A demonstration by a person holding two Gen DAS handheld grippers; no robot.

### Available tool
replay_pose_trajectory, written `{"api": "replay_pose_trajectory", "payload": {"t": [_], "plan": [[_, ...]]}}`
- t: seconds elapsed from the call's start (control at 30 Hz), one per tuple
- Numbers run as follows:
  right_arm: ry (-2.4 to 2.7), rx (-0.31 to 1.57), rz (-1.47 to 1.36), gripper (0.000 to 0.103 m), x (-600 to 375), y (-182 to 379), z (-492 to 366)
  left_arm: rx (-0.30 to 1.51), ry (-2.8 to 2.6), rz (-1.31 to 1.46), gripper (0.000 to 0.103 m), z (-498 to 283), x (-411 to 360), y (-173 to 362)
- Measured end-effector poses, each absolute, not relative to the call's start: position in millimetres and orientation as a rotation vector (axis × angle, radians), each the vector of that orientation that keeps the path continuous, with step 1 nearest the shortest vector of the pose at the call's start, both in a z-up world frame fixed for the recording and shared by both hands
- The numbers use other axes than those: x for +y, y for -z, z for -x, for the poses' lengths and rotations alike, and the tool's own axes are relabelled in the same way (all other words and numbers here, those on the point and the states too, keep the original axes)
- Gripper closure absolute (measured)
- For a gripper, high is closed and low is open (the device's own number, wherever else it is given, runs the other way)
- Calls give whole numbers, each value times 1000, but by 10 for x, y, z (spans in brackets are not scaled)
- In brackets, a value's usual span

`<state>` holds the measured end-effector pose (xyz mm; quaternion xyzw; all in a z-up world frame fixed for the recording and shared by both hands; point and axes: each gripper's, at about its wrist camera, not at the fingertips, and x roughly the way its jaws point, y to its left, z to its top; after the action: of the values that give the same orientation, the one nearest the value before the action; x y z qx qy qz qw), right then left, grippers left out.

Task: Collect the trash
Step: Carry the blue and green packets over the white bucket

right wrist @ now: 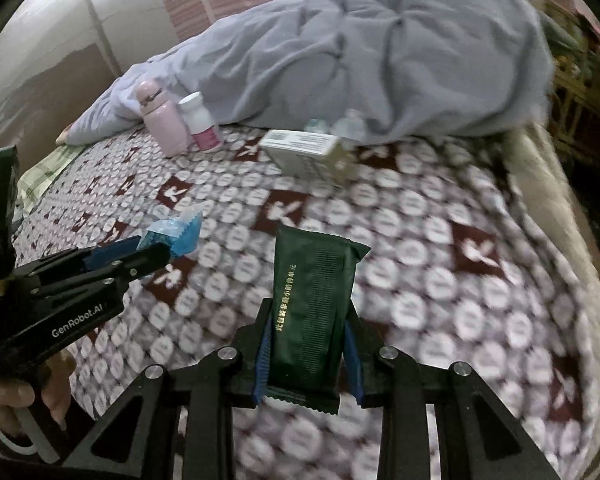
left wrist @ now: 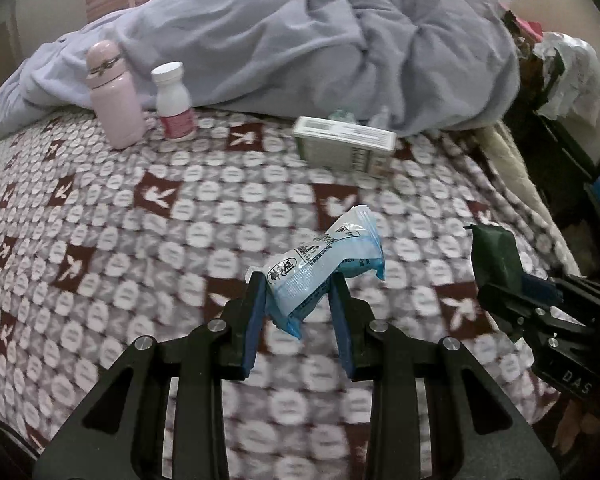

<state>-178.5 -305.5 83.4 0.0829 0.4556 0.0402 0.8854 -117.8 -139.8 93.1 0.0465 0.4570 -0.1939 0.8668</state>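
Pale blue plastic wrapper (left wrist: 320, 268), crinkled and printed, pinched between the blue pads of the left hand-held gripper (left wrist: 296, 304) at lower centre of the left wrist view, lifted clear of the bed cover. Dark green foil packet (right wrist: 314, 308) clamped upright between the pads of the right hand-held gripper (right wrist: 306, 344) at lower centre of the right wrist view, gold print running down its face, also off the cover. Seen across from each other too: green packet at right edge of the left view, blue wrapper at left of the right view, the two well apart. Part of a hand (right wrist: 4, 400) on the left gripper's handle, lower left of the right view.

Underneath, a bed (left wrist: 100, 240) spread with a maroon-and-white patterned cover. Toward upper left of the left view, a pink flask (left wrist: 114, 96) standing just beside a white bottle with a pink label (left wrist: 174, 102), both upright. At upper centre, a white and green box (left wrist: 344, 146) lying on the cover, with small clear items behind it, too blurred to name. Behind all that, a rumpled grey-lilac duvet (left wrist: 320, 40) filling the top of both views.
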Motion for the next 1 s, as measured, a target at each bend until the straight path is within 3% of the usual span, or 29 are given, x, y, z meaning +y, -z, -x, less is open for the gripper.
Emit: {"api": "replay_pose_trajectory", "payload": {"t": [1.0], "plan": [[125, 887, -268, 73, -4274, -1049, 2665, 930, 595, -204, 73, 1798, -2822, -1102]]}}
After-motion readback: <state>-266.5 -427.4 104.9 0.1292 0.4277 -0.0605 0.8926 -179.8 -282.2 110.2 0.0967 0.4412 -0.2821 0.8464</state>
